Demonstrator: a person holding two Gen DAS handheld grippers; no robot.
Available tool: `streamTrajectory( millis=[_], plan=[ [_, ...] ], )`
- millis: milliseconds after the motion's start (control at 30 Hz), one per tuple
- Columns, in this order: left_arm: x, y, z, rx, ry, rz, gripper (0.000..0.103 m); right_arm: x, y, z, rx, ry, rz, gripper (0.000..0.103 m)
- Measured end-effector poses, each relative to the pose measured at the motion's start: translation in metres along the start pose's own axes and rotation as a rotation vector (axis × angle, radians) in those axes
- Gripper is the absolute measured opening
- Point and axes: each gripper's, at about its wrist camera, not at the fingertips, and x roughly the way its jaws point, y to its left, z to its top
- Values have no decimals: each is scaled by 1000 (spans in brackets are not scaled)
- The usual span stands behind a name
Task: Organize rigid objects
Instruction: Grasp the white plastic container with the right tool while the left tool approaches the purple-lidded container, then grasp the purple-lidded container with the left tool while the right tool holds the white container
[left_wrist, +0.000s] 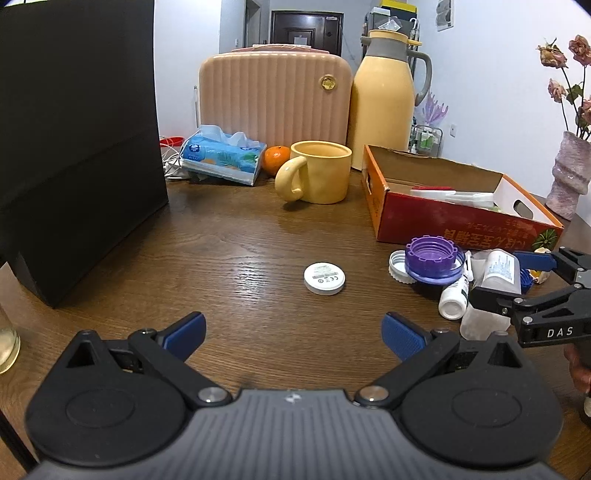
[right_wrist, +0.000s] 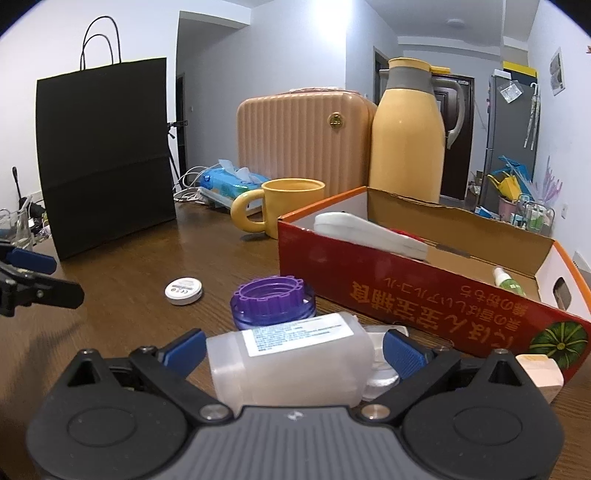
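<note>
Your right gripper (right_wrist: 294, 350) is wide open around the clear bottle (right_wrist: 288, 360), which lies on the table (right_wrist: 147, 258) beside the purple cap (right_wrist: 271, 301); the pads are not pressing yet. Center it, then close slowly. Your left gripper (left_wrist: 294, 332) is open and empty, facing the white tin (left_wrist: 324, 277).

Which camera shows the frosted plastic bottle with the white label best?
The right wrist view: the frosted plastic bottle lies large between the open right hand-held gripper fingers, label readable. The left wrist view shows it small, partly hidden.
</note>
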Motion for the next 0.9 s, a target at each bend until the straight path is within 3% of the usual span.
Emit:
streamTrajectory(
  millis=[33, 100, 467, 900],
  plan=[
    [0, 0, 0, -1, 0, 0, 103, 0, 0, -1, -1, 2, -1, 91],
    [1, 0, 0, -2, 2, -1, 103, 0, 1, -3, 2, 3, 2, 90],
    [11, -9, 3, 14, 14, -5, 103, -24, -4, -7, 71, -102, -27, 90],
    [30, -43, 22, 51, 2, -49, 103, -59, -24, -11, 170, -223, -149, 90]
  ],
)
